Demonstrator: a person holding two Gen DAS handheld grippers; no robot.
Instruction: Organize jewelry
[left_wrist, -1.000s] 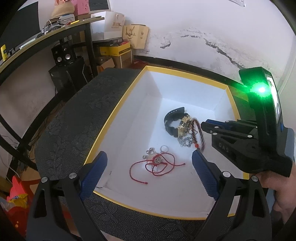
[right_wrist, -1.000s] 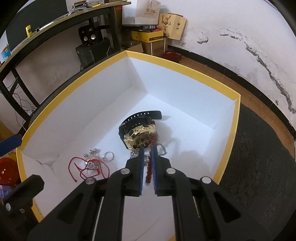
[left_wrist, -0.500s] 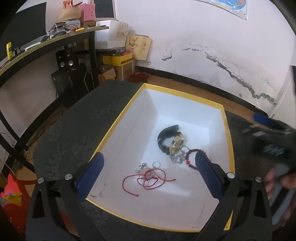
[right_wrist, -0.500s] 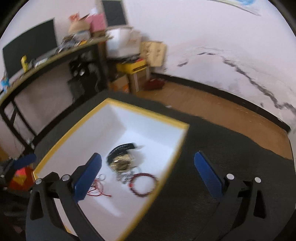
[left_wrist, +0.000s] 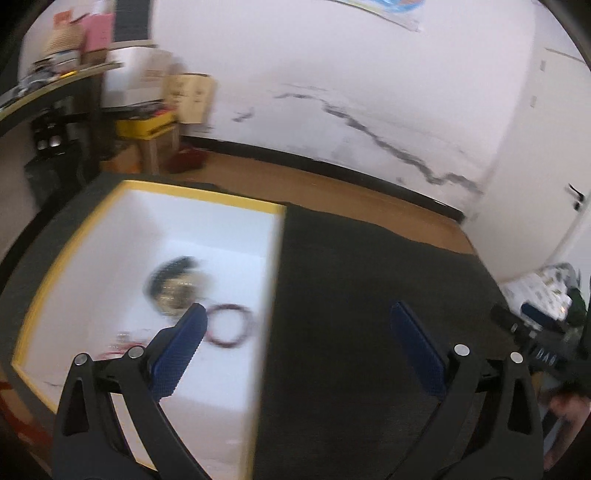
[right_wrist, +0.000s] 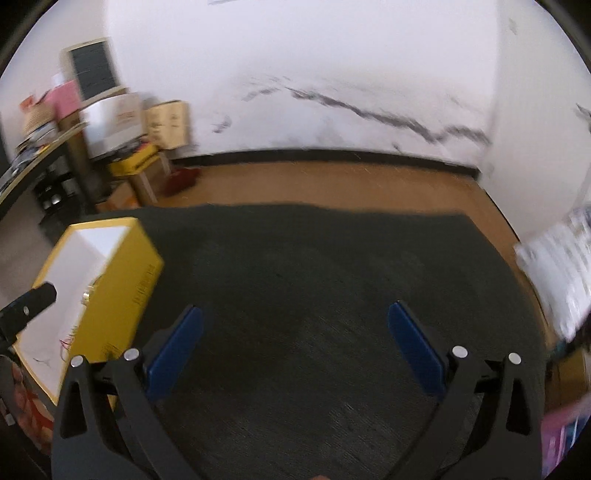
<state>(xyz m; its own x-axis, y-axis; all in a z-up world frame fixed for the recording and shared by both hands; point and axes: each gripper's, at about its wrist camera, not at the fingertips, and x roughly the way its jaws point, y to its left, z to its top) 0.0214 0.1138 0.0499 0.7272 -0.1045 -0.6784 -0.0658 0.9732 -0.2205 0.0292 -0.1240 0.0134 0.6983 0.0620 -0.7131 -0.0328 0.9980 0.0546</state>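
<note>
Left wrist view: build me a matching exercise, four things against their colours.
Things:
1. box rim
2. bead bracelet
3. table mat
4. left claw pads

Colours:
a. blue
b. dark grey
c. yellow
d. dark red

Pairs: 1-c, 2-d, 3-b, 4-a

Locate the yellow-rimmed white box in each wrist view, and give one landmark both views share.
Left wrist view: the yellow-rimmed white box fills the left half, its inside open to the camera.
Right wrist view: it sits at the left edge, its yellow outer wall facing the camera.
Shared landmark: the dark crack along the white wall.
</note>
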